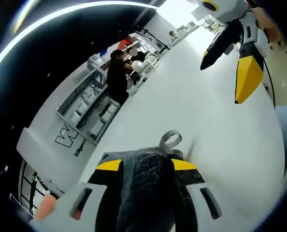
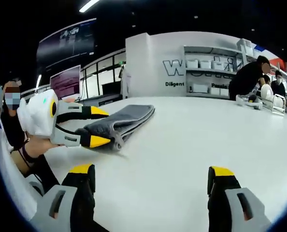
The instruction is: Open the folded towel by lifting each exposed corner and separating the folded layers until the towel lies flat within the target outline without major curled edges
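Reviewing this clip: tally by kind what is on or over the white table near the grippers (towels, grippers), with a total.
Grey towel, folded, with a hanging loop: 1
Grippers: 2, the left gripper shut on the towel's end, the right gripper open over the bare white table
Total: 3

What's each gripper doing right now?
Left gripper: shut on the grey towel.
Right gripper: open, holding nothing.

White table (image 2: 182, 140), shelves w/ boxes (image 2: 206, 72), dark ceiling, strip light (image 2: 89, 5)
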Tool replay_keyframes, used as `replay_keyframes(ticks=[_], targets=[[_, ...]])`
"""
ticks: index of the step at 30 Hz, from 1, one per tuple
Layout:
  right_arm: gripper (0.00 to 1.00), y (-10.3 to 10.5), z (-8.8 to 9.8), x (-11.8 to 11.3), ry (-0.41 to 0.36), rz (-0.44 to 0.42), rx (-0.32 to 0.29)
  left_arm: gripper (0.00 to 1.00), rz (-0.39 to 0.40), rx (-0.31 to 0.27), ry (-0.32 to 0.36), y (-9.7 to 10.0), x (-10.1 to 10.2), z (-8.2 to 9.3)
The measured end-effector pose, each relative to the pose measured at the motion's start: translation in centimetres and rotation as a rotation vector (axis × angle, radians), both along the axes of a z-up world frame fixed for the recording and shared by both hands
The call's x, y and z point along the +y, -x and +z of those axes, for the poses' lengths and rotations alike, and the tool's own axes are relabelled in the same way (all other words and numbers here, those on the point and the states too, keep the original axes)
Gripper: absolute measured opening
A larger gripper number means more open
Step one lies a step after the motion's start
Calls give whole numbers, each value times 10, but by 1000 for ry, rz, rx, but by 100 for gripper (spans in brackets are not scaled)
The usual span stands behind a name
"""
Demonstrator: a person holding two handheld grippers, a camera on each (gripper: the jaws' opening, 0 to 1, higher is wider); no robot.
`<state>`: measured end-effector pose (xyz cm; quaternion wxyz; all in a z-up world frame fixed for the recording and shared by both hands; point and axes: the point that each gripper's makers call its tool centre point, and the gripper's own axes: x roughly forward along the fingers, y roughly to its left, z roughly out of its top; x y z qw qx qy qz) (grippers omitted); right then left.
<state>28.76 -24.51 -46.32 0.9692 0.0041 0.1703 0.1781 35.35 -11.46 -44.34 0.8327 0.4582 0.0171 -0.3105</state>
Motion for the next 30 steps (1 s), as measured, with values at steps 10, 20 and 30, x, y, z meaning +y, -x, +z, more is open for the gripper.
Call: replay_keyframes(ticks=[10,20,30], targets=[[98,3,-7,5,-24,25,3,24,-12,-2,-78,-5,-9,-6],[97,6,-7,-3,-39,17,3,11,-2,76,-52,-9,-8,-11],[97,3,-10,4,-48,42,-2,6,5,278,265,-7,0,1]])
